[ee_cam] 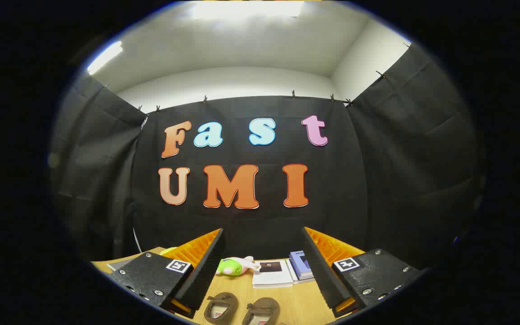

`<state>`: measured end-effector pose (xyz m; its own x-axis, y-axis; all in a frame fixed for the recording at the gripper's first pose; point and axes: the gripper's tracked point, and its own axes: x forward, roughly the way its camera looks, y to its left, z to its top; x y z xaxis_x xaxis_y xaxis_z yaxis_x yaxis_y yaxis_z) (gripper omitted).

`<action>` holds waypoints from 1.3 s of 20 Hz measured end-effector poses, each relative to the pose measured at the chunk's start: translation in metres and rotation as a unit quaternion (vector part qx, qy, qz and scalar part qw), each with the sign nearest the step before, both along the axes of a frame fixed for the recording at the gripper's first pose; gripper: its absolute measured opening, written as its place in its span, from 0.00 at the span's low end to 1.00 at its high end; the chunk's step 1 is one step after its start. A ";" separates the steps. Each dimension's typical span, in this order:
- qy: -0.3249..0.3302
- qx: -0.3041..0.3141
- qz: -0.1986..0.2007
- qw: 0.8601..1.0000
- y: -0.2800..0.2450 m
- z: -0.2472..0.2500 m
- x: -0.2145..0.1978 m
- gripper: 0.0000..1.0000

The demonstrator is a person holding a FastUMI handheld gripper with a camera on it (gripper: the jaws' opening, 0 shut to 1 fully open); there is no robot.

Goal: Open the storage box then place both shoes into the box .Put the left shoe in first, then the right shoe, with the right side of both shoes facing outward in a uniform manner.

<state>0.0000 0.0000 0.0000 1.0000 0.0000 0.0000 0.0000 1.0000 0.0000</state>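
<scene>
The claw (262, 271) hangs wide open with nothing between its fingers; below lie two brown shoes (241, 310), while beyond them a plush toy (235, 266) and books (282, 271) crowd the bench (305, 302).

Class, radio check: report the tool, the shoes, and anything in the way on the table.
Tool open, holding nothing. Two brown shoes side by side on table between its fingers. Storage box unseen. Plush toy and books beyond shoes.

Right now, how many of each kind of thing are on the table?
Shoes: 2, brown
Plush toy: 1
Books or booklets: 2
Total: 5
The gripper is open, holding nothing, with the shoes between its fingers.
</scene>
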 end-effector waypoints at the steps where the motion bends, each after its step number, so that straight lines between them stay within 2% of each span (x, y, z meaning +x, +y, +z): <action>1: 0.001 0.002 0.003 1.000 0.002 -0.001 0.000 0.99; 17: 0.004 0.050 0.046 0.998 0.033 0.000 0.003 0.99; 20: 0.027 0.079 0.078 0.993 0.053 -0.013 0.005 0.99; 26: 0.087 0.135 0.160 0.974 0.105 -0.044 0.010 0.97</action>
<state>0.0102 0.1047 -0.0436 0.9339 0.3345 -0.1261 -0.2876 0.9126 0.2906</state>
